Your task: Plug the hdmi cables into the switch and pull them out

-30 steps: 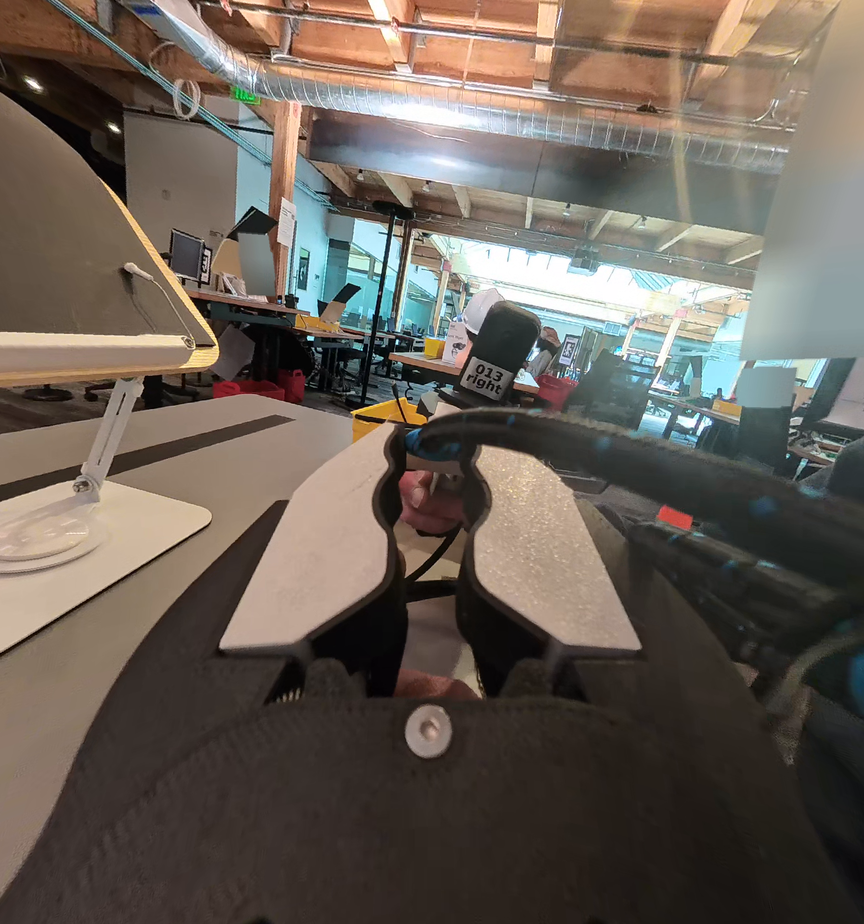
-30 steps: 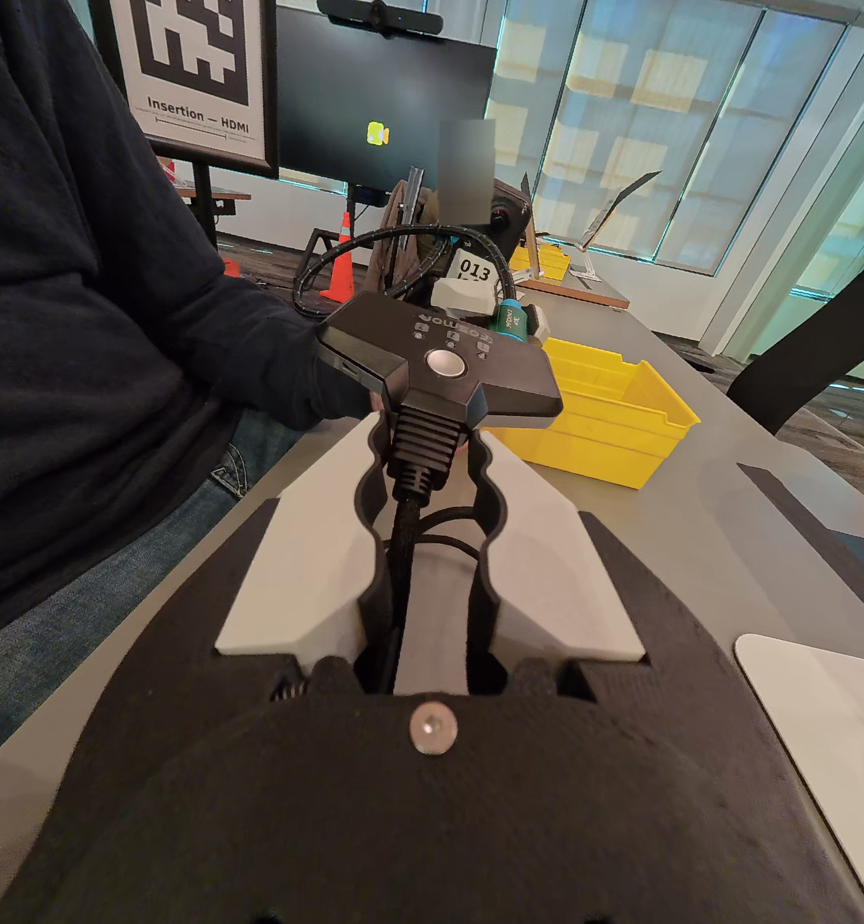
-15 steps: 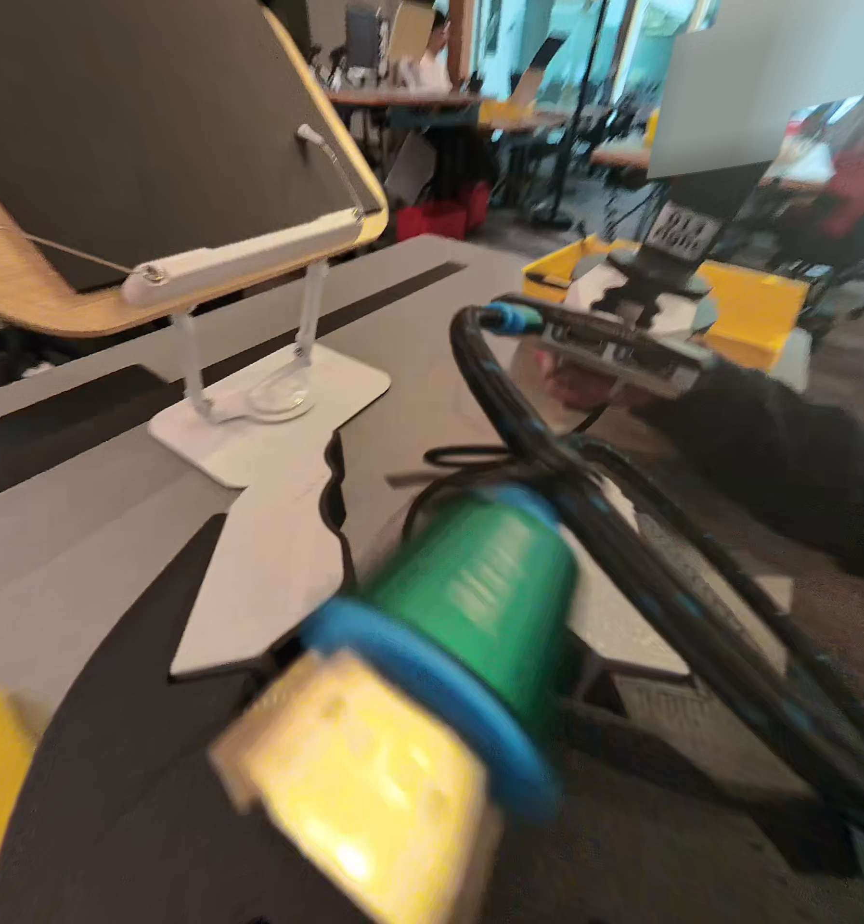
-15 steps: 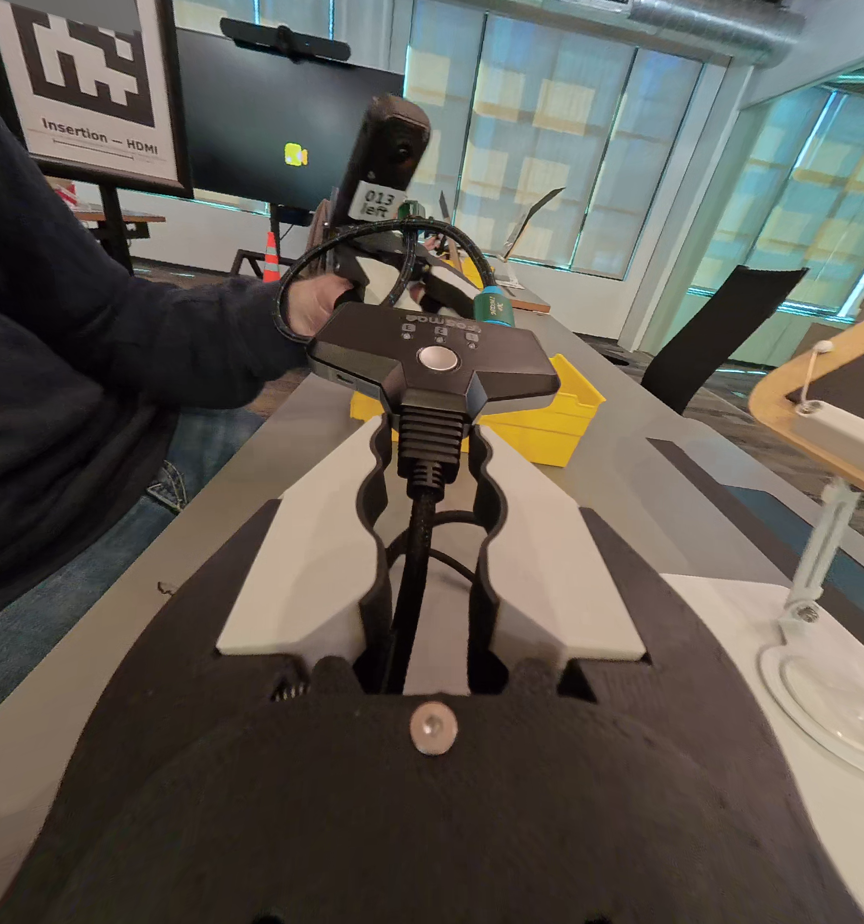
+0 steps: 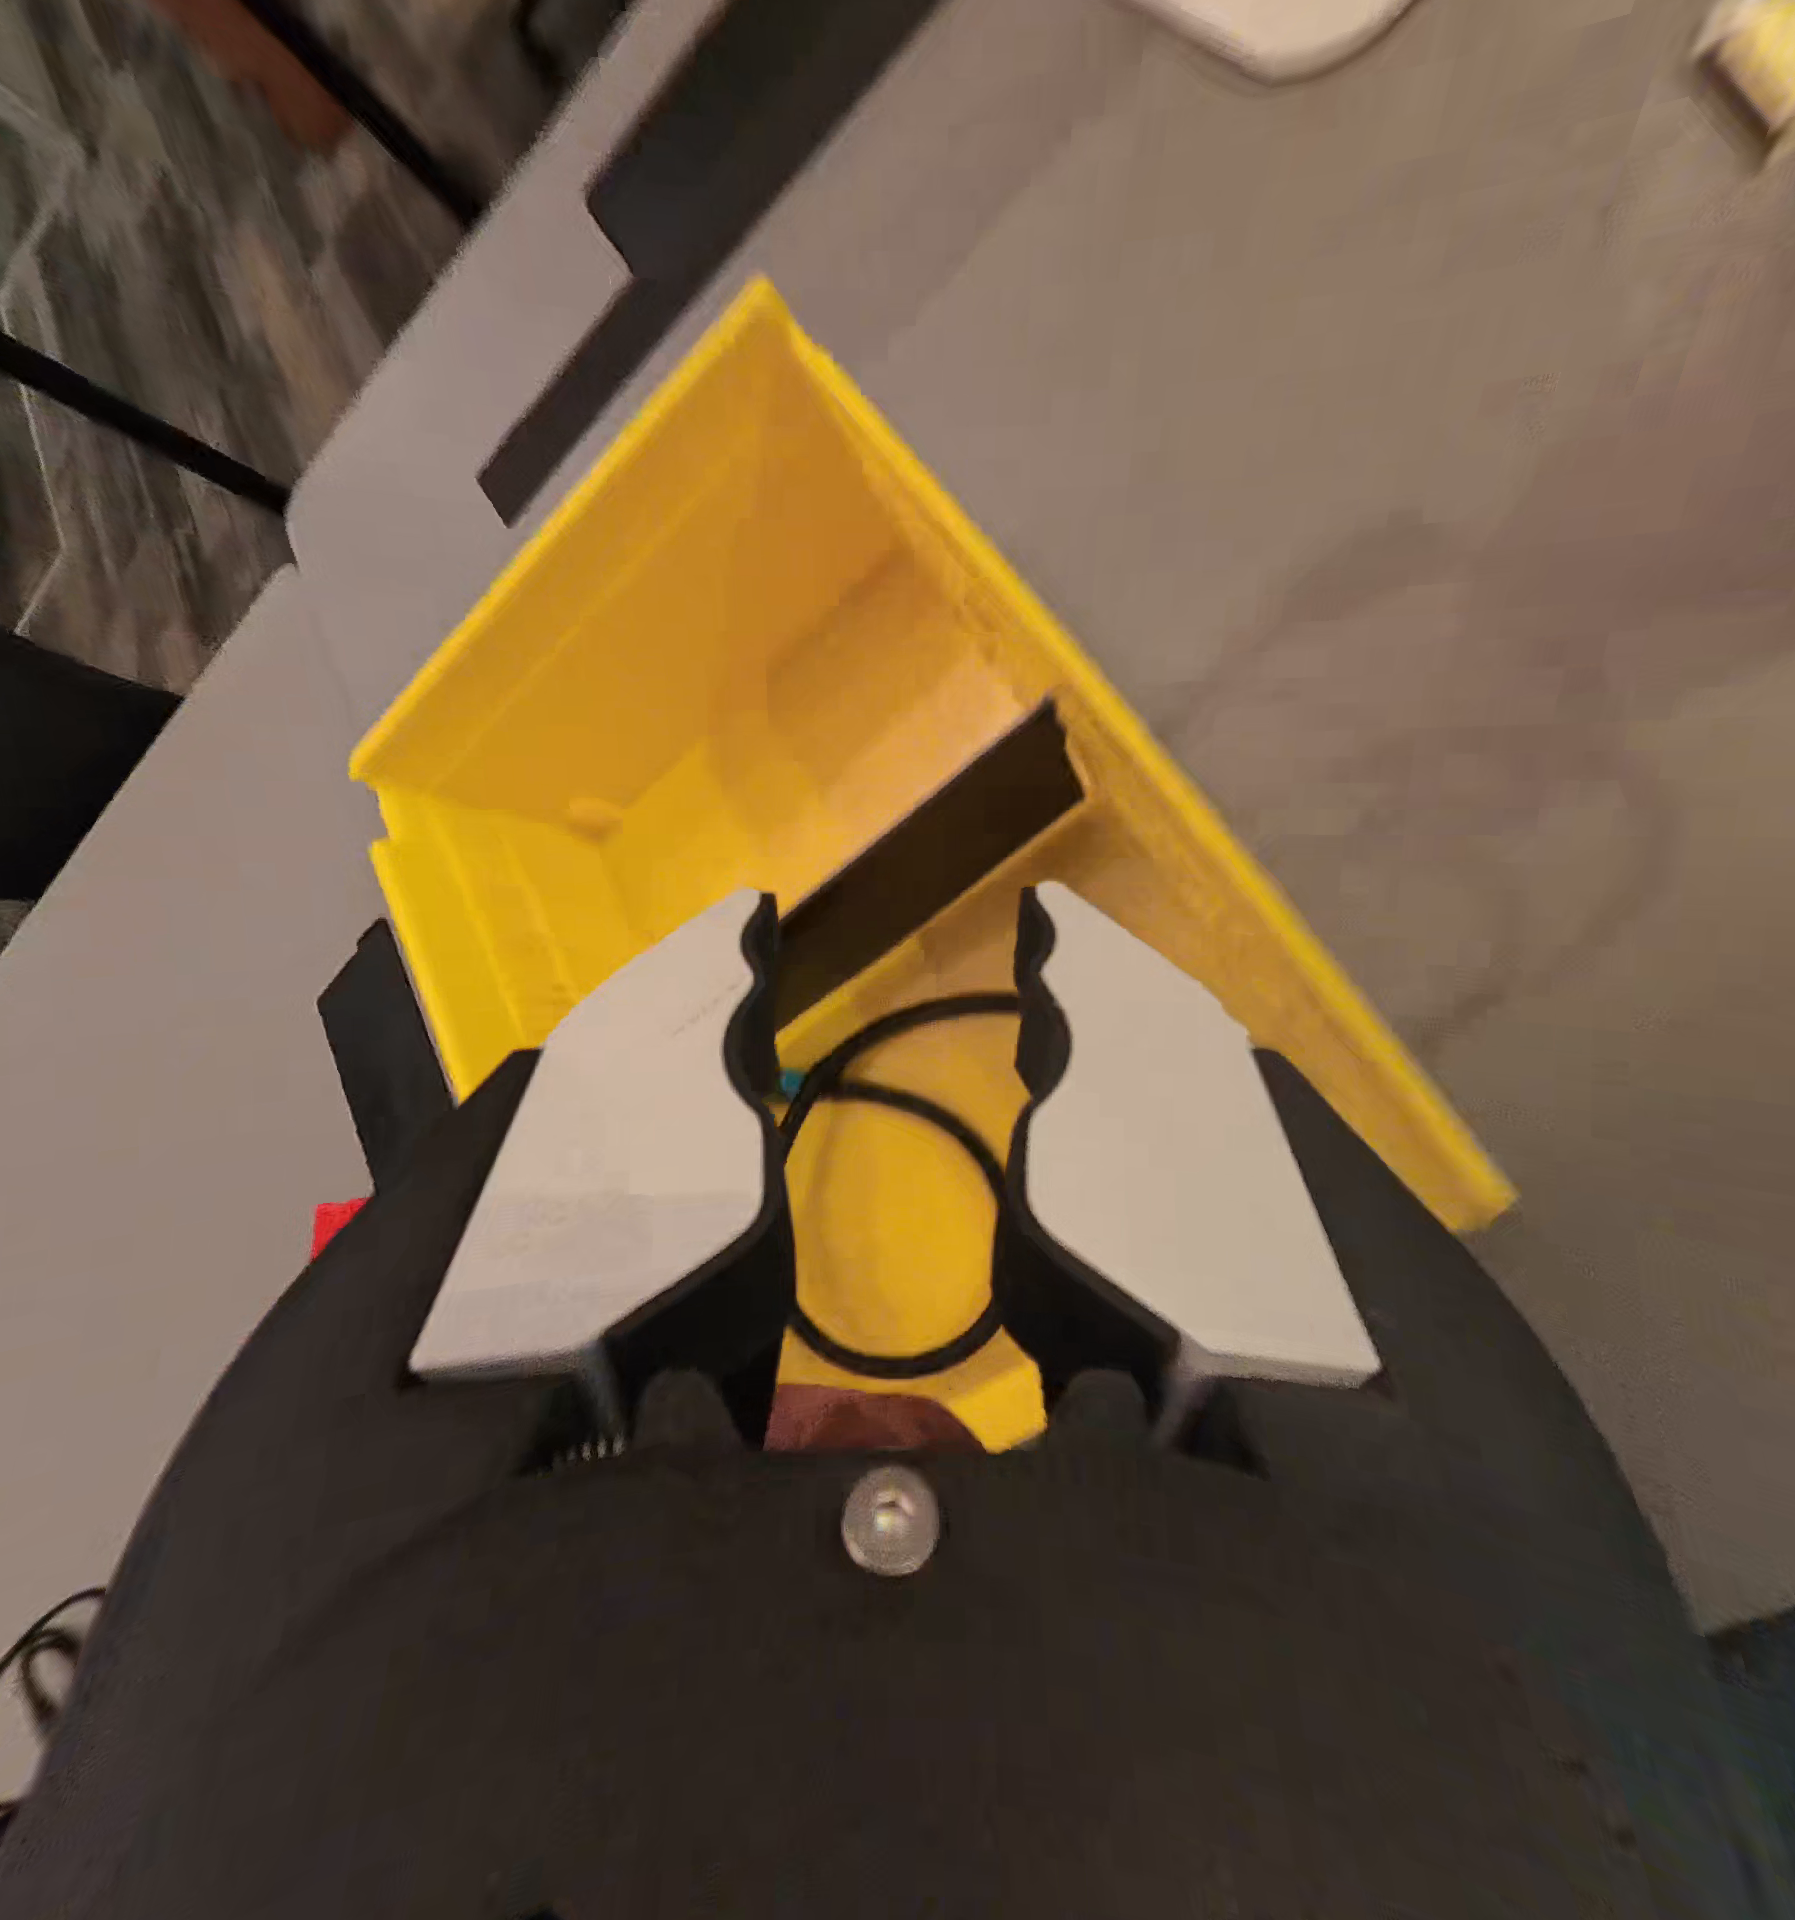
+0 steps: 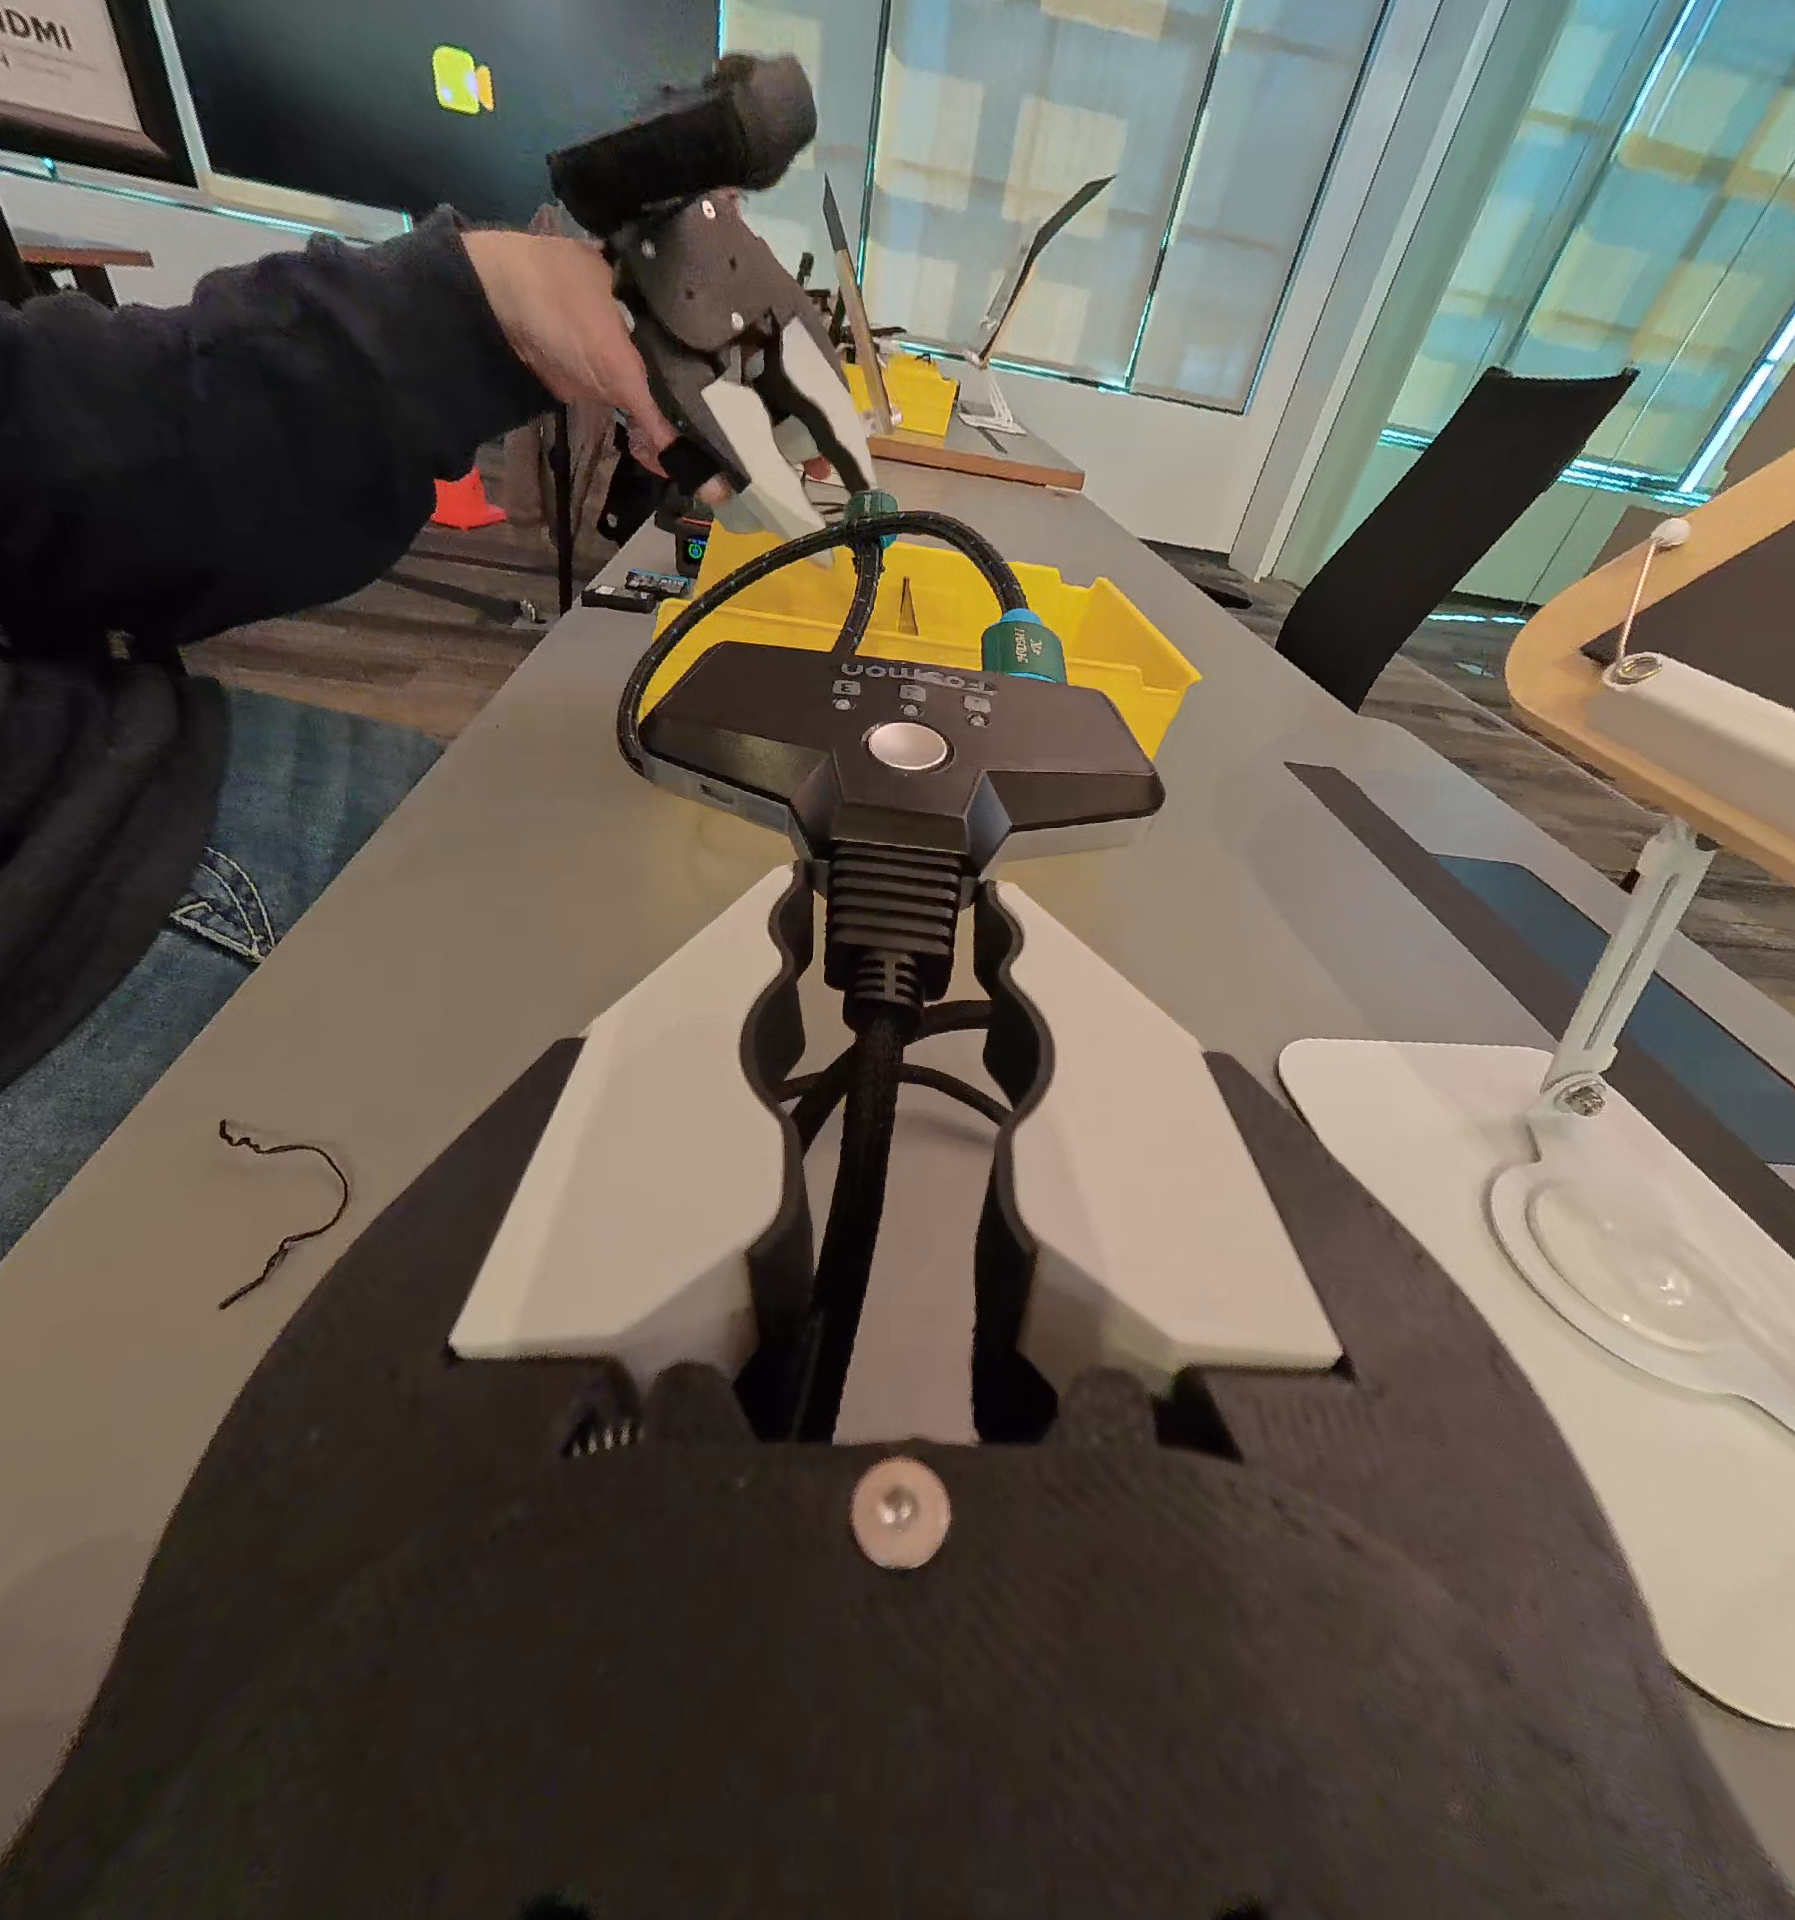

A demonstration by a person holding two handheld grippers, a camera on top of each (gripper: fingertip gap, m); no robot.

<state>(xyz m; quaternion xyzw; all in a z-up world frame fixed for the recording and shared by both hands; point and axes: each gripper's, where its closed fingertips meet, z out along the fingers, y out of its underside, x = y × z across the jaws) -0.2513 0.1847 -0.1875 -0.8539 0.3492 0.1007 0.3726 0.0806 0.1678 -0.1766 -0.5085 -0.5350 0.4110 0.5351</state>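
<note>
Right hand-held gripper [image 6: 898, 920] remains clamped on the ribbed cable collar of the black switch [image 6: 898, 743], held just above the grey worktop [image 6: 477, 935]. One braided hdmi cable [image 6: 862, 582] loops up from the switch's far edge, its teal plug [image 6: 1018, 649] seated there. Left hand-held gripper [image 5: 893, 987], closed around that cable a second ago, now stands apart and empty, tilted down over the yellow bin [image 5: 664, 644]; a thin black wire loop [image 5: 903, 1174] shows between its jaws. White stand [image 6: 1599, 1226] sits right of the switch.
</note>
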